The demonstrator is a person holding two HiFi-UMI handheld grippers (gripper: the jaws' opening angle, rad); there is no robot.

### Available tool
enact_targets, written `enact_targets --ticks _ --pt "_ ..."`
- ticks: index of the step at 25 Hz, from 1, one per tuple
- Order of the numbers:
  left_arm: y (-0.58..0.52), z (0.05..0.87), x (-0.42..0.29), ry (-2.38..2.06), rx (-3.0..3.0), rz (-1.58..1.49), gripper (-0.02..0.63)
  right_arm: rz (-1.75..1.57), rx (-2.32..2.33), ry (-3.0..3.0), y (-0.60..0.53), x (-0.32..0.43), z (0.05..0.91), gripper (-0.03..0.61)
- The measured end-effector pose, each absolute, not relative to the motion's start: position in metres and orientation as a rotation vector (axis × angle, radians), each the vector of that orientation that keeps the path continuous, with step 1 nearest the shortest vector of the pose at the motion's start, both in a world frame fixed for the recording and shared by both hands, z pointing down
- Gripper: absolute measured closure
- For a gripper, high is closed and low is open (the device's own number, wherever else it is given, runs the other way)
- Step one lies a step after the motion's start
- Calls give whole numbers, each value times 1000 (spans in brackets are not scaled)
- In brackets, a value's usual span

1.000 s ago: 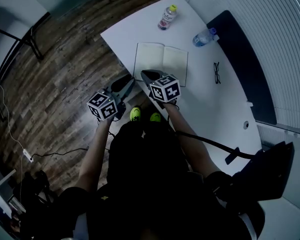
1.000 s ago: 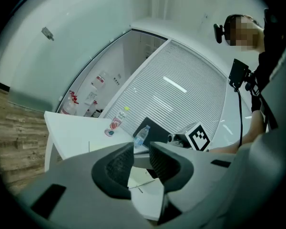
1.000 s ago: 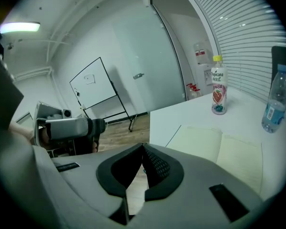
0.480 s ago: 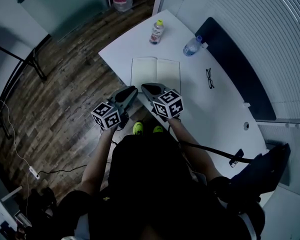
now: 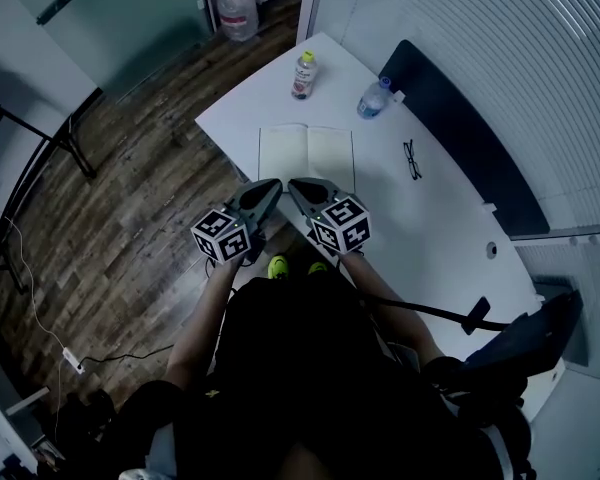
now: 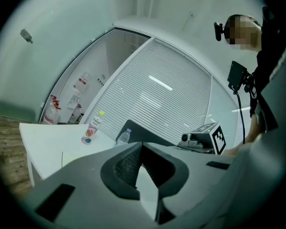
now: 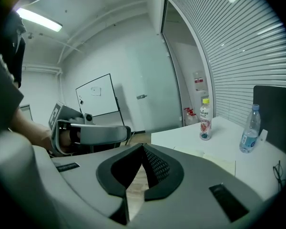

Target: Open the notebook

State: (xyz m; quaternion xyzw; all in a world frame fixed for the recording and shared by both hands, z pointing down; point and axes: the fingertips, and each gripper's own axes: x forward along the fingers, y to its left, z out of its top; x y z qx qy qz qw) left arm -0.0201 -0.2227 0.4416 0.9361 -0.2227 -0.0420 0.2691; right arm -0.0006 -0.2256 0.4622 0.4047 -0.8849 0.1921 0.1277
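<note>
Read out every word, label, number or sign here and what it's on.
No text can be read.
Label on the yellow-capped bottle: too blurred.
Label on the blue-capped bottle: too small.
Red label on the water jug: too small.
Marks on the whiteboard: too small.
Faces of the marker cube: black-and-white squares, no letters.
Pages of the notebook: no writing visible.

This looks like an office or a meeting room. A long white table point(image 5: 450, 238) stands beside a wall of window blinds point(image 5: 500, 58). A whiteboard point(image 7: 93, 95) hangs on the far wall, near a pale door point(image 7: 143, 99) with a handle. A long strip light point(image 7: 38, 19) shines on the ceiling. The floor point(image 5: 130, 198) is dark wood. Big water jugs point(image 5: 237, 8) stand in a corner. On the table lie an open notebook point(image 5: 306, 156), a pair of glasses point(image 5: 411, 159) and two drink bottles point(image 5: 302, 74).
</note>
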Motion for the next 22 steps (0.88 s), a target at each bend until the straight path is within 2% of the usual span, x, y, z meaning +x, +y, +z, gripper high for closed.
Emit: enact_targets --ticks 22 --pt "-170 429 -1 -516 2580 -95 609 551 1236 -2573 -178 17 455 557"
